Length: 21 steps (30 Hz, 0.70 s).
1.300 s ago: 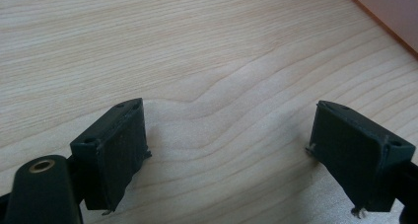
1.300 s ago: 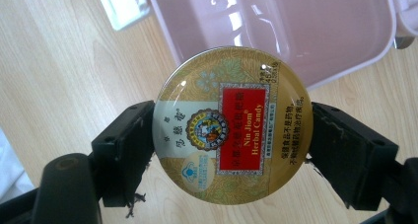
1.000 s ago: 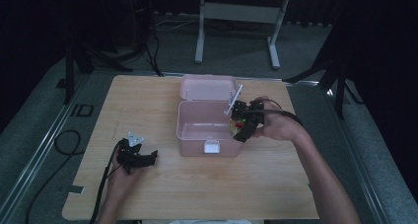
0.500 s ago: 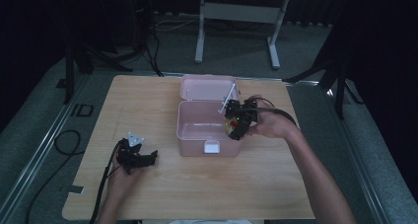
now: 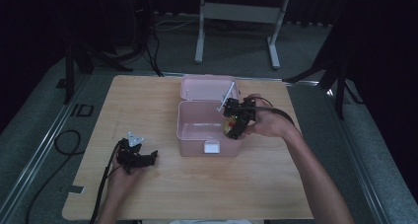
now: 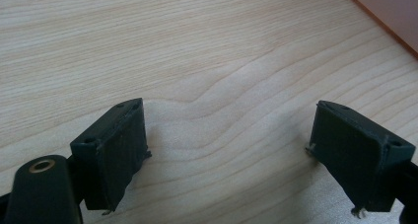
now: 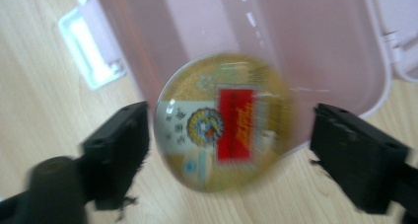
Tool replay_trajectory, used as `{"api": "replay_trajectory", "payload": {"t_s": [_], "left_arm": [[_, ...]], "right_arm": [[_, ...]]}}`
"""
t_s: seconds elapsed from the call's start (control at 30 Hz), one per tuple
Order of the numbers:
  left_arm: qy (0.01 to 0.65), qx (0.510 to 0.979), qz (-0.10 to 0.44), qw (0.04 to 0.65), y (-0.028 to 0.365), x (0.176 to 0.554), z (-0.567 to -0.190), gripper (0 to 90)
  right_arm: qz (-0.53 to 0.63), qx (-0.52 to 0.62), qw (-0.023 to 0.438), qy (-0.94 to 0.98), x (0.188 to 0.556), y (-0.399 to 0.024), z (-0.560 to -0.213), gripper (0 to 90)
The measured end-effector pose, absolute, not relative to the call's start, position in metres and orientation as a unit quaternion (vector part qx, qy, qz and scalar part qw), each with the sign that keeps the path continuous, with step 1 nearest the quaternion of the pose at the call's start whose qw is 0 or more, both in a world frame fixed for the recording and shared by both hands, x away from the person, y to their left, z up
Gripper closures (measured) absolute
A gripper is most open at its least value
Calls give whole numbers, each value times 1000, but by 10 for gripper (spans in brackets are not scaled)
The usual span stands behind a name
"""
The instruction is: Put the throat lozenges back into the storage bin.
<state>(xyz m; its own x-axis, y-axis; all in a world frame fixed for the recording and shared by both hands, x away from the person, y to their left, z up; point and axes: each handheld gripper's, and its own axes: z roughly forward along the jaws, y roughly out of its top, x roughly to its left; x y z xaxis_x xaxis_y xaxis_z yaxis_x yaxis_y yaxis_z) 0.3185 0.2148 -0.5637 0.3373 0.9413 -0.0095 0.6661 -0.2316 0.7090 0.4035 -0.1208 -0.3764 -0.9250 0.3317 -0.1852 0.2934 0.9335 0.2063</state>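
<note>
Jaws of the right gripper [image 7: 229, 150] stand spread wide, having just opened, and a round yellow packet [image 7: 224, 120] with a red label sits between them, blurred; a gap shows between it and the right jaw, while the left jaw is just beside it, contact unclear. In the high view this gripper [image 5: 235, 121] hangs over the right wall of the open pink box [image 5: 197, 135] at the table's middle, the packet [image 5: 227, 129] just inside that wall. The box's lid [image 5: 207, 88] lies open on the far side. At the near left, the left gripper [image 5: 135, 157] rests on the wooden table [image 5: 296, 184]; its jaws are spread with nothing but bare wood between them [image 6: 229, 150].
</note>
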Motion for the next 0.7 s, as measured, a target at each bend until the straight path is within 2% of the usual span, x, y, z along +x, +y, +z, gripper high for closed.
{"api": "replay_trajectory", "payload": {"t_s": [0.33,0.7], "left_arm": [[532,755,217,316,215,319,-564,144],[532,755,217,316,215,319,-564,144]], "right_arm": [[118,173,128,969,395,-141,-362,138],[120,187,130,966,374,-175,-372,144]]}}
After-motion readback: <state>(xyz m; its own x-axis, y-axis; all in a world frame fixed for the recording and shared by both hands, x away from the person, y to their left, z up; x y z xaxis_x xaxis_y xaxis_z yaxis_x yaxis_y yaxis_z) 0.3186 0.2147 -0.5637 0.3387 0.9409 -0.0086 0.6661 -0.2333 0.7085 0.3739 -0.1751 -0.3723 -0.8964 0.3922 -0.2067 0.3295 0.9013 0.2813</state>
